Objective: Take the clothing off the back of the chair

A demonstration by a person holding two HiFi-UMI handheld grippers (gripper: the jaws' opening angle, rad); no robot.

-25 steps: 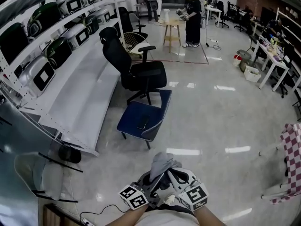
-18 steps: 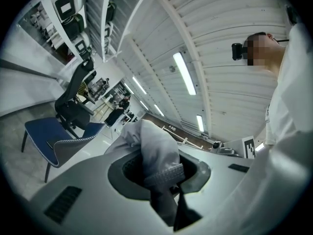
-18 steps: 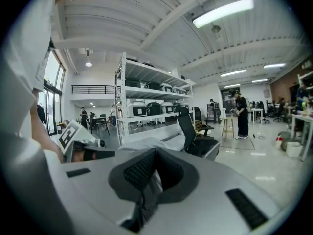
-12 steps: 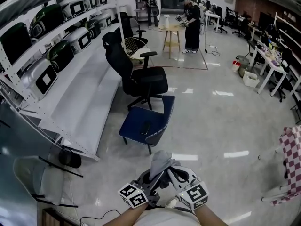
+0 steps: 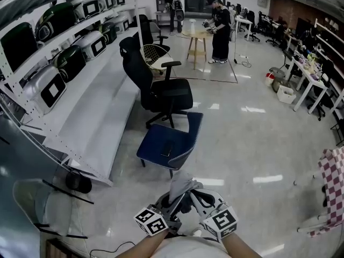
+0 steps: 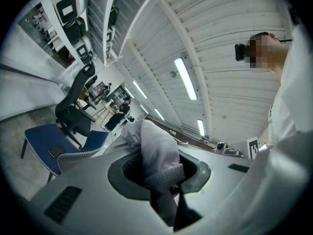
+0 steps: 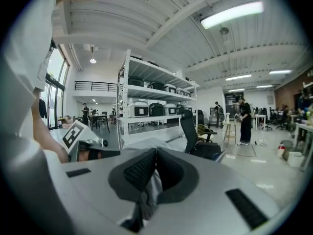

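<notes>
Both grippers sit at the bottom middle of my head view, drawn in close to my body, and between them they hold the clothing (image 5: 184,183), a pale grey bundle that pokes up above their tips. The left gripper (image 5: 173,202) comes in from the lower left and the right gripper (image 5: 198,199) from the lower right, with their marker cubes side by side below.

From the left gripper view, its fingers (image 6: 196,172) are set narrow and clamped on the clothing (image 6: 155,148). A ribbed hem is pinched between the pads, and the rest of the fabric bulges upward out of the grip. From the right gripper view, its fingers (image 7: 139,170) are pressed almost together on a thin fold of the same clothing (image 7: 148,199), which hangs down between the pads toward the bottom of the frame.

The clothing is off the furniture and well apart from the blue chair (image 5: 167,140), which stands on the glossy floor (image 5: 258,138) just above the grippers in the frame. A small dark flat object (image 5: 167,151) lies on its seat. Further up is a black office chair (image 5: 161,90), beside the white shelving (image 5: 80,106) that runs along the left side and carries boxy appliances. At the top middle a person (image 5: 220,28) stands by a wooden stool (image 5: 196,39). A red and white checked cloth (image 5: 334,181) shows at the right edge.
</notes>
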